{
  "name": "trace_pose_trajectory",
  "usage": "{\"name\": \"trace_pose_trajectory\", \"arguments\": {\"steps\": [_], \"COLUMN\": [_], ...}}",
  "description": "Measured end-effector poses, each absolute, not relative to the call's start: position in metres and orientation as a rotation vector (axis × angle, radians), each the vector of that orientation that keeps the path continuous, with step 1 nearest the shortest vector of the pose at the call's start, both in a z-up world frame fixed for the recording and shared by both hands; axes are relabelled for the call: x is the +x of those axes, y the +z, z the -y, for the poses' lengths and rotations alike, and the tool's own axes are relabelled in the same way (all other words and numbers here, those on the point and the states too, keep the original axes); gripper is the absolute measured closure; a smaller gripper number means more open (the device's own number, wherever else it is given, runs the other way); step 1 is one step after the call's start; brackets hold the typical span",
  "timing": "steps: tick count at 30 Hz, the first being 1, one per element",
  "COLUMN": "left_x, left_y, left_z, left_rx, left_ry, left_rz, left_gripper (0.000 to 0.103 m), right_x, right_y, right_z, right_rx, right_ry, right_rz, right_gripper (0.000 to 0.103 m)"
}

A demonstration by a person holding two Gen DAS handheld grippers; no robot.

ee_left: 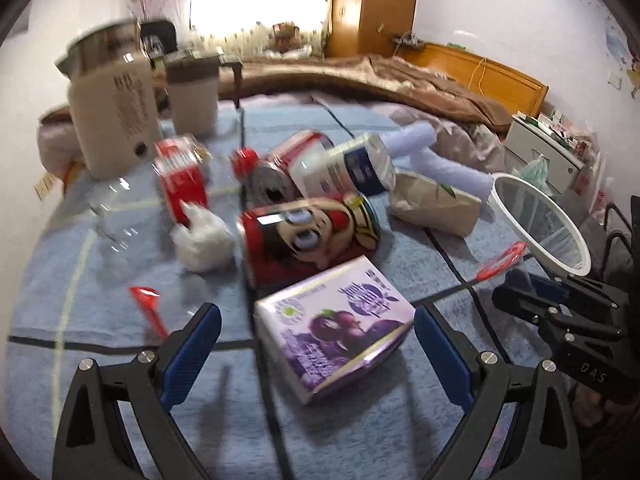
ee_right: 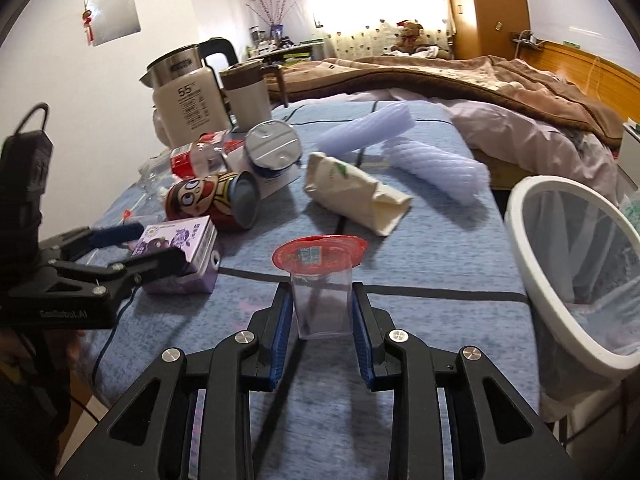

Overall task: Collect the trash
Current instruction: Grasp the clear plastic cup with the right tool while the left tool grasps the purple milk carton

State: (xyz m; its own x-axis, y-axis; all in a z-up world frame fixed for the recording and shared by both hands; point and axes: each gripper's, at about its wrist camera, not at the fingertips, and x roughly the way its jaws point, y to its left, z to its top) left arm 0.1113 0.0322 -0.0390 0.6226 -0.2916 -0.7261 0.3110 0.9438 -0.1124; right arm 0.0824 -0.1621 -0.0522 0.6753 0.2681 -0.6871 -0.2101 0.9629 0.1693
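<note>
My right gripper (ee_right: 320,316) pinched the cup (ee_right: 321,300), light, thin and crushable, by its walls; left gripper's (ee_left: 318,354) jaws gaped around the carton (ee_left: 334,328).

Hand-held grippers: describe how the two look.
Both share one build: the left hand-held gripper and right hand-held gripper have matte black angular frames with triangular cutouts, silver round bolts, blue ribbed pads, and small white lettering on the body.

Off-task stuff you've got in view: electric kettle (ee_right: 188,96) upright at the far table edge, beige tumbler (ee_right: 247,94) just beside it. Behind: bed with rumpled brown blanket (ee_right: 460,80), teddy bear (ee_right: 412,36) by the curtain (ee_right: 376,4), wooden wardrobe (ee_left: 376,8).
</note>
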Motion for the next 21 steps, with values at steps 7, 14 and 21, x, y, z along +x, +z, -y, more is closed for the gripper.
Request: {"name": "trace_pose_trajectory", "arguments": {"steps": [7,14,21], "left_x": [0.087,0.070,0.104], "left_y": [-0.041,-0.023,-0.025], "left_z": [-0.012,-0.001,-0.013], "left_rx": [-0.014,0.057,0.119], "left_ry": [-0.497,-0.554,-0.447], "left_rz": [-0.868,-0.802,-0.784], "left_gripper": [0.005,0.005,0.005], "right_x": [0.079,0.077,0.076], "right_y": [-0.047,-0.050,-0.050], "right_z": [0.181,0.196,0.194], "right_rx": [0.092,0.104,0.096], "right_ry": [0.224,0.186,0.201], "right_rz": [-0.769,-0.776,-0.774], "right_gripper": [0.073,0.073,0.073]}}
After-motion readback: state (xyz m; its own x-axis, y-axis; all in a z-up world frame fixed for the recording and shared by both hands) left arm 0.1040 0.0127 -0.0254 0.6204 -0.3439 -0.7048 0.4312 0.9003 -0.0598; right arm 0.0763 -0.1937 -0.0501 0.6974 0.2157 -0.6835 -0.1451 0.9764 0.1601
